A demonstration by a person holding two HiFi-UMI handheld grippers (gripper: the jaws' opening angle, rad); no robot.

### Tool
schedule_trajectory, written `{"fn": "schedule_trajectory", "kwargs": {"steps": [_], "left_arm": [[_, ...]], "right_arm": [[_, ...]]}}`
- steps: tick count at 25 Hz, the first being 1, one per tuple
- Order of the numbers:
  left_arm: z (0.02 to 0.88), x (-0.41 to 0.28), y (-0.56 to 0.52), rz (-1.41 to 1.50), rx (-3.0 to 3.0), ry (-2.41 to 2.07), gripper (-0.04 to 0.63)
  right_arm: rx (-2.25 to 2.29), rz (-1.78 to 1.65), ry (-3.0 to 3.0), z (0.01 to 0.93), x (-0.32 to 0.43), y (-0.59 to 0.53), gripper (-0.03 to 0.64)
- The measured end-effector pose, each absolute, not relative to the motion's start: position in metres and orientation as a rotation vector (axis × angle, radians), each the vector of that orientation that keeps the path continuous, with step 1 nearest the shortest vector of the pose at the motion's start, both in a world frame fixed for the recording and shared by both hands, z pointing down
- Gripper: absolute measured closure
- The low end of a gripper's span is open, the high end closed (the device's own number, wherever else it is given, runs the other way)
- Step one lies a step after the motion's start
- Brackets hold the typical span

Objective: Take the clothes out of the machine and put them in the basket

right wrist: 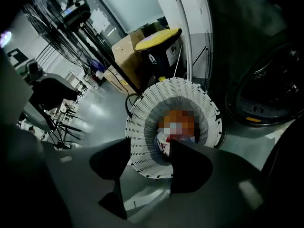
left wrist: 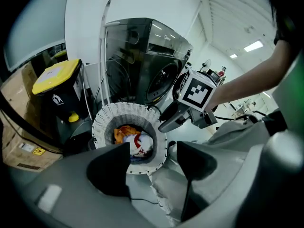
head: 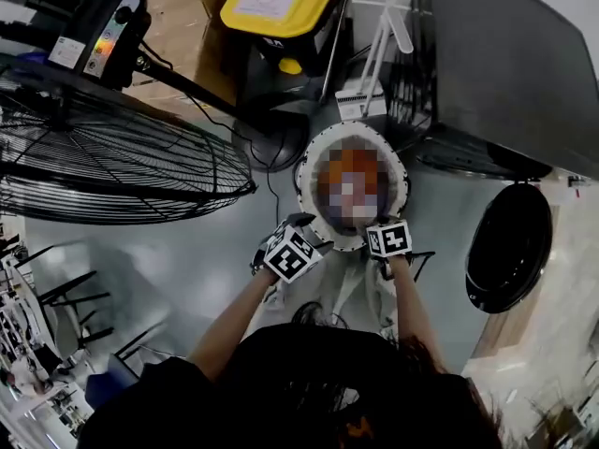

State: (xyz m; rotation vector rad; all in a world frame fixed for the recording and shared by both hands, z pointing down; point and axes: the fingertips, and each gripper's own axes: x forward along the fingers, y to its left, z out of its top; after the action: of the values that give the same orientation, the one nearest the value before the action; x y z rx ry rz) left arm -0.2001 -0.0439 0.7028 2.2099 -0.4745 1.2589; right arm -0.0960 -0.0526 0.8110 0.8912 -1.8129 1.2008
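Observation:
A white woven basket (head: 309, 162) stands on the grey floor straight ahead, with orange, white and red clothes (left wrist: 133, 139) inside. Both grippers hover side by side just above its near rim. My left gripper (head: 304, 224) is open, its jaws (left wrist: 152, 167) well apart with the basket (left wrist: 102, 122) showing through the gap. My right gripper (head: 376, 226) is open too (right wrist: 149, 167), aimed at the basket (right wrist: 142, 113). A pale grey garment (head: 360, 297) hangs below and between the grippers, close to my body; what holds it is hidden. The dark washing machine (head: 515, 54) stands at right, its round door (head: 510, 246) swung open.
A large wire fan (head: 103, 157) on a stand fills the left. A black bin with a yellow lid (head: 281, 3) and a white rack stand behind the basket. Cardboard boxes (left wrist: 19, 127) sit beside the bin. A black cable lies on the floor by the basket.

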Motion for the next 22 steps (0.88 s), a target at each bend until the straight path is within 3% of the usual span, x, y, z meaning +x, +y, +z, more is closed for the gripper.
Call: {"fn": "schedule_trajectory", "kwargs": {"steps": [22], "left_arm": [[0.581,-0.158,-0.091,0.949,2.512,-0.592,0.306]], "right_arm": [[1.218,1.014,-2.348,0.585,-0.095,-0.112,0.385]]}}
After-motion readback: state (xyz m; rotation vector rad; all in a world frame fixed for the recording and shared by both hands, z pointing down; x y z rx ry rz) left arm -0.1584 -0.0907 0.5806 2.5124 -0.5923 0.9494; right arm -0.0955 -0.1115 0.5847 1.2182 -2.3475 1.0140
